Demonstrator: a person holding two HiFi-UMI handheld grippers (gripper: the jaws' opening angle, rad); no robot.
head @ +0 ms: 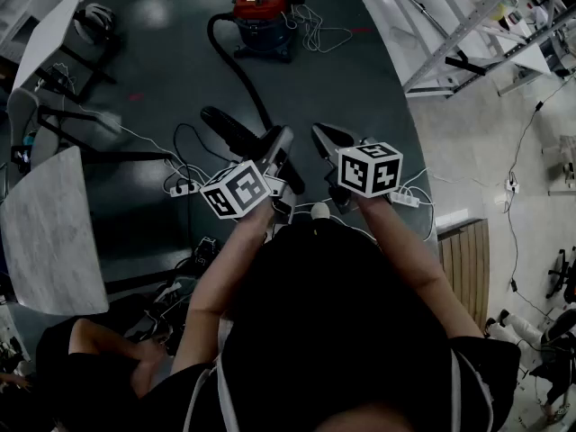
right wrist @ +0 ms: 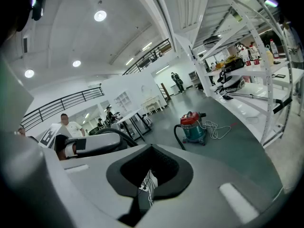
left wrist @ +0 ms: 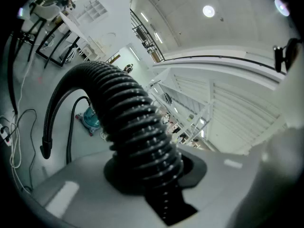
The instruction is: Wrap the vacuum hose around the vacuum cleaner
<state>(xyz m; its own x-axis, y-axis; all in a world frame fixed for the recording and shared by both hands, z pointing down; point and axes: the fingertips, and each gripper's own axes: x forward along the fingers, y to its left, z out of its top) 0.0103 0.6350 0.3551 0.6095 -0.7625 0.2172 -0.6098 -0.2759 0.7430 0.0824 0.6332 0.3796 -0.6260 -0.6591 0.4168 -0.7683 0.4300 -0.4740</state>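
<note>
The vacuum cleaner (head: 264, 21), red on top with a teal body, stands on the dark floor far ahead. Its black ribbed hose (head: 243, 79) curves from it toward me and passes between the jaws of my left gripper (head: 281, 144), which is shut on it. In the left gripper view the hose (left wrist: 135, 122) fills the middle and arches away toward the small vacuum cleaner (left wrist: 89, 119); the left gripper (left wrist: 159, 172) clamps it. My right gripper (head: 326, 137) is beside it, shut and holding nothing. The right gripper (right wrist: 149, 170) faces the vacuum cleaner (right wrist: 194, 127).
A loose white cord (head: 322, 31) lies right of the vacuum. A power strip (head: 184, 188) and cables lie on the floor at the left. Tables (head: 49, 228) stand at the left, metal shelving (head: 477, 25) at the right. Another person (head: 90, 354) crouches at lower left.
</note>
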